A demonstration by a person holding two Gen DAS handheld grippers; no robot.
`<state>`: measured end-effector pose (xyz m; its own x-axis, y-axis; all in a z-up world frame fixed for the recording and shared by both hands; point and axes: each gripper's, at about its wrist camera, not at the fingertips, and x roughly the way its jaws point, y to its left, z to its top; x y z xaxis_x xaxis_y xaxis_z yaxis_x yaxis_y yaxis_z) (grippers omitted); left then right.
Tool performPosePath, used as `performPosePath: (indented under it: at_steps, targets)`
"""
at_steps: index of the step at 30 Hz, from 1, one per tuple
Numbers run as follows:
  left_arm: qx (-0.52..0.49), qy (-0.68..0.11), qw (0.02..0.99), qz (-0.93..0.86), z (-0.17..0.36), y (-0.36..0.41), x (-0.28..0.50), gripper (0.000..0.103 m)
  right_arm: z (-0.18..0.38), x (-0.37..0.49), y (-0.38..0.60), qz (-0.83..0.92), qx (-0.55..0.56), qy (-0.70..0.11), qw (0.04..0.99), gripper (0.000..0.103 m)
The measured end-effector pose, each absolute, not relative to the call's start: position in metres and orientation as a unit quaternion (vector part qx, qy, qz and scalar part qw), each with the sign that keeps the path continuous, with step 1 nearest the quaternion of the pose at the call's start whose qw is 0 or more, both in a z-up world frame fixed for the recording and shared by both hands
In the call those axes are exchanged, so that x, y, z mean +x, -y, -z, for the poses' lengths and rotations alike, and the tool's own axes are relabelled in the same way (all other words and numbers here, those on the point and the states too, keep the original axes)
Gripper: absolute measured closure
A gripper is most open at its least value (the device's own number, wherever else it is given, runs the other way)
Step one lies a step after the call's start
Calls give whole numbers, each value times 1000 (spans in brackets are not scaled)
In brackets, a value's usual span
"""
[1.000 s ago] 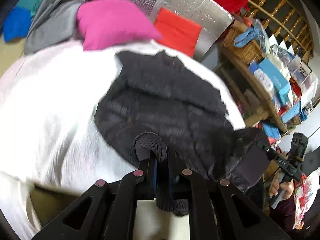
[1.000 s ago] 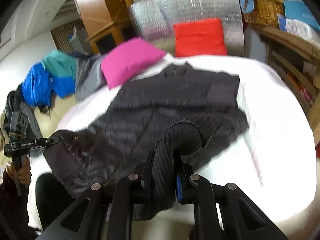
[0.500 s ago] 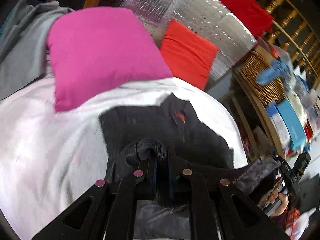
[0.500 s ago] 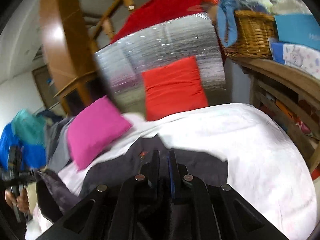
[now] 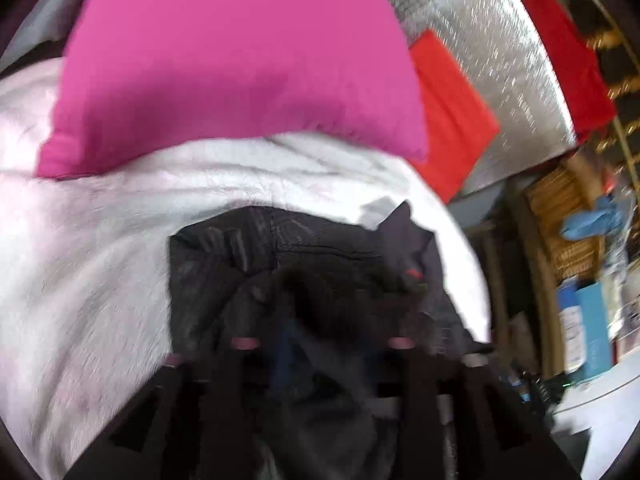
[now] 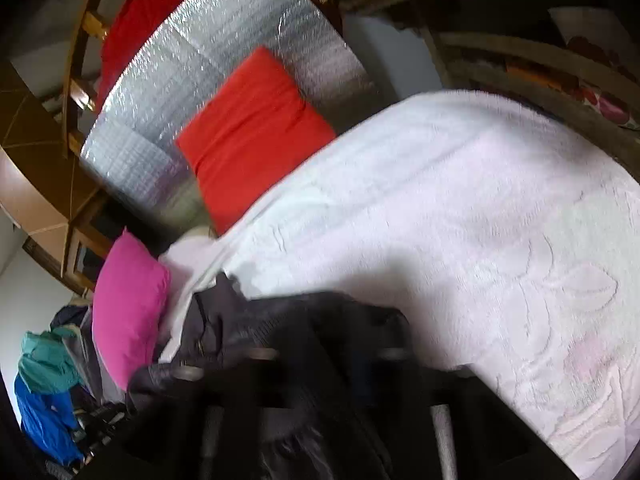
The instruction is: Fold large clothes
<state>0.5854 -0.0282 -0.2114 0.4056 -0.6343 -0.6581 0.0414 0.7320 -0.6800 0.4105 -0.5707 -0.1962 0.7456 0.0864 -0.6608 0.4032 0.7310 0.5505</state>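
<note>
Black quilted jacket (image 5: 320,248): my left gripper (image 5: 320,344) and right gripper (image 6: 324,356) seem spread; I'd lay the hem squarely, then withdraw.

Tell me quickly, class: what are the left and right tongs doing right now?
Left tongs: blurred; grip on the dark jacket cannot be told.
Right tongs: blurred too; cannot be told.

A white textured bedspread (image 6: 460,220) covers the bed, with a pink cushion (image 5: 224,64) and an orange-red cushion (image 6: 252,132) leaning near a silver quilted foil panel (image 6: 224,40) beside cluttered wooden shelves (image 5: 576,240).
</note>
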Motion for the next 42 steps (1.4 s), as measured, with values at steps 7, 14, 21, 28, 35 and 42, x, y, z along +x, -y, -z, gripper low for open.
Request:
performPosePath:
  at_steps: [7, 14, 21, 28, 35, 42]
  targets:
    - [-286, -469, 820, 161, 196, 2, 549, 20, 193, 450, 516, 29, 220, -436, 872, 16]
    - [-186, -558, 796, 144, 235, 42, 572, 38, 223, 473, 472, 89, 36, -520, 849, 86]
    - [-141, -533, 821, 149, 211, 58, 573, 70, 147, 469, 456, 138, -36, -409, 901, 93]
    - [-156, -563, 802, 124, 219, 38, 583, 48, 127, 489, 451, 180, -34, -329, 926, 93]
    - [-156, -531, 825, 112, 190, 13, 577, 43, 257, 505, 495, 208, 43, -458, 863, 93]
    - [-113, -437, 880, 149, 157, 28, 575, 27, 251, 490, 515, 184, 121, -430, 876, 93]
